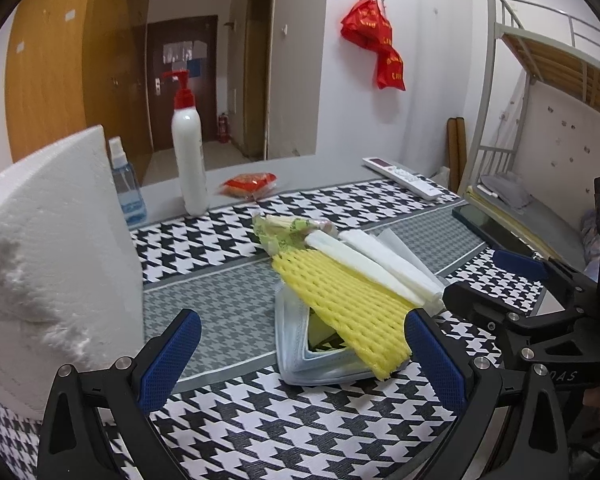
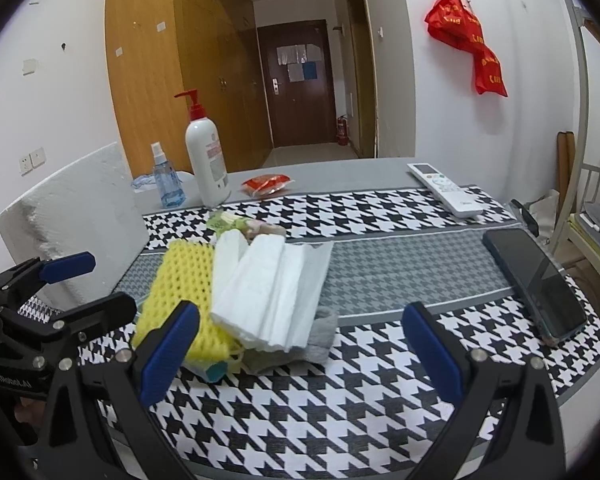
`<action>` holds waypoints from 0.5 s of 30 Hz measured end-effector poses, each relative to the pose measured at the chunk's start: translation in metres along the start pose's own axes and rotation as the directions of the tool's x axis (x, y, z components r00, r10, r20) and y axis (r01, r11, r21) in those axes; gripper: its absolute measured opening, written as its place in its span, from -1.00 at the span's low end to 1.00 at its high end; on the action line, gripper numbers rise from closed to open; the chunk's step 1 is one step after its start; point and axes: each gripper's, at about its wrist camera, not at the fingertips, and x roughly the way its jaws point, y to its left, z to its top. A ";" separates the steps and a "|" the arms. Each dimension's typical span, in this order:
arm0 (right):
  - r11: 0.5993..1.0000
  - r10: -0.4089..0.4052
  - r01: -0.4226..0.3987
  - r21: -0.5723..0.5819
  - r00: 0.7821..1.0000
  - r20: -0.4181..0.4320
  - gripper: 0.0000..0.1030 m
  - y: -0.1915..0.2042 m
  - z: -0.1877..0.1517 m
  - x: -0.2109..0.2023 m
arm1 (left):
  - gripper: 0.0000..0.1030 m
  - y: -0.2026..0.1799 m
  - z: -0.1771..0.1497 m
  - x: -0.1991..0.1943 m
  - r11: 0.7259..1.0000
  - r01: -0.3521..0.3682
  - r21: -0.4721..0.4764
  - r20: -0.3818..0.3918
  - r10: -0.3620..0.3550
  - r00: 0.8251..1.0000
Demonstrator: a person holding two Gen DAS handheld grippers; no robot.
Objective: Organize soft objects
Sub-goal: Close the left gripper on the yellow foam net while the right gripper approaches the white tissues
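A pile of soft things lies mid-table on the houndstooth cloth. In it are a yellow foam net, folded white foam sheets, a stack of pale blue face masks and a green wrapper. My left gripper is open, its blue pads either side of the pile's near end, touching nothing. In the right wrist view the yellow net, white sheets and a grey cloth lie just ahead of my open right gripper. Each gripper appears in the other's view: the right, the left.
A big white foam block stands at the left. Behind the pile are a pump bottle, a blue spray bottle, a red packet and a remote. A phone lies right. A bunk bed stands beyond the table's right edge.
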 end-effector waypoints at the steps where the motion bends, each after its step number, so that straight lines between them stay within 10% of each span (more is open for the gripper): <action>1: 1.000 0.000 0.000 -0.001 1.000 0.000 0.99 -0.001 0.000 0.000 | 0.97 0.000 0.000 0.002 1.000 0.005 -0.003 -0.004 -0.005 1.000; 15: 1.000 -0.024 0.024 0.014 1.000 -0.021 0.99 -0.015 0.000 0.005 | 0.53 -0.006 0.006 0.024 0.999 0.033 -0.014 -0.057 -0.034 0.998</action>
